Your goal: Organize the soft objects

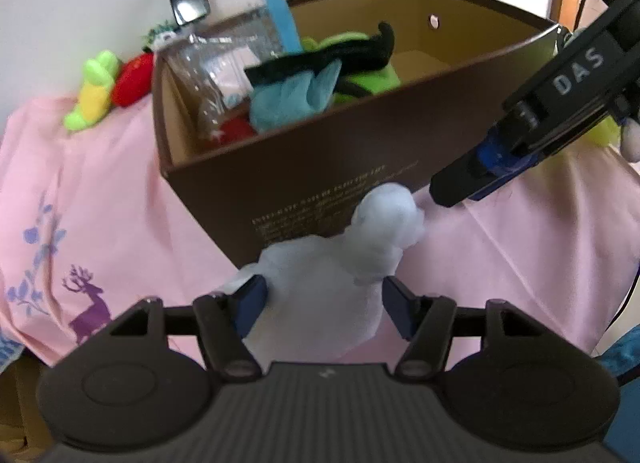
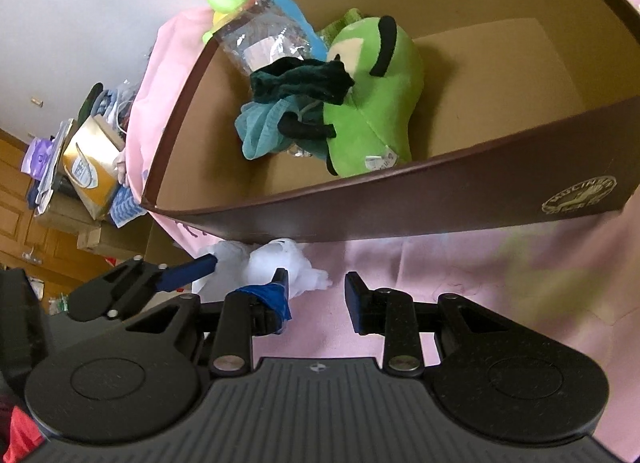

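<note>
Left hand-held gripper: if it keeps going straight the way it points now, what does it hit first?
Most likely the white soft toy, which already lies between the open fingers of the left hand-held gripper on the pink cloth. Beyond it stands the brown box; depth is hard to judge.

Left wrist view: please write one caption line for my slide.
Left gripper open around a white soft toy on the pink cloth, before the brown box.
</note>
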Tool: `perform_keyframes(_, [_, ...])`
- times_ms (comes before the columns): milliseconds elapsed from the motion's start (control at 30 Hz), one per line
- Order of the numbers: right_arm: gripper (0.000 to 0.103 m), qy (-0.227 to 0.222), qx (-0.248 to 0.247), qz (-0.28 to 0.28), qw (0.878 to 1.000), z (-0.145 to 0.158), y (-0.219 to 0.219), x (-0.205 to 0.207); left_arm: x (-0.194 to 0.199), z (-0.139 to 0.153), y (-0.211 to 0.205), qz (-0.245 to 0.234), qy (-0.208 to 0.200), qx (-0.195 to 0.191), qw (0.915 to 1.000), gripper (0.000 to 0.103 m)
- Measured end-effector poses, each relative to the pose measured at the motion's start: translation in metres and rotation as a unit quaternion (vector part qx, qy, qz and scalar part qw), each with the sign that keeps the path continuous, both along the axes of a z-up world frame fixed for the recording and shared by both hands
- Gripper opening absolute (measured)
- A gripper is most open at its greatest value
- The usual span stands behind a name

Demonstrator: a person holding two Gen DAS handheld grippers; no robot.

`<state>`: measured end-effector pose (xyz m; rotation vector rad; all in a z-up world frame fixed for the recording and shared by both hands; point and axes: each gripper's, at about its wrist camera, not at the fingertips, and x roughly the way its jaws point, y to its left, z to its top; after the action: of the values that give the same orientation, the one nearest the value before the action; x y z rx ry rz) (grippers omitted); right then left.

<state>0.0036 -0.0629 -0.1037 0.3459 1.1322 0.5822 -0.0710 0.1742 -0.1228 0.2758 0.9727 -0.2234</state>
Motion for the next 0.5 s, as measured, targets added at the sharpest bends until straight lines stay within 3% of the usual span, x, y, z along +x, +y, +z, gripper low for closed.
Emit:
perform_keyframes(333, [0.017,0.029,0.022,-0.001,0.999,-0.009,0.011,0.002,0.001,-0.015,-0.002,-0.005,-0.007,-0.004,1.0,0.066])
perform_keyframes(500, [0.018,0.041,0.031,0.014,0.999,-0.015,0.025,0.005,-0.005,-0.012,-0.003,0.004,-0.013,-0.008,0.9999,0.052])
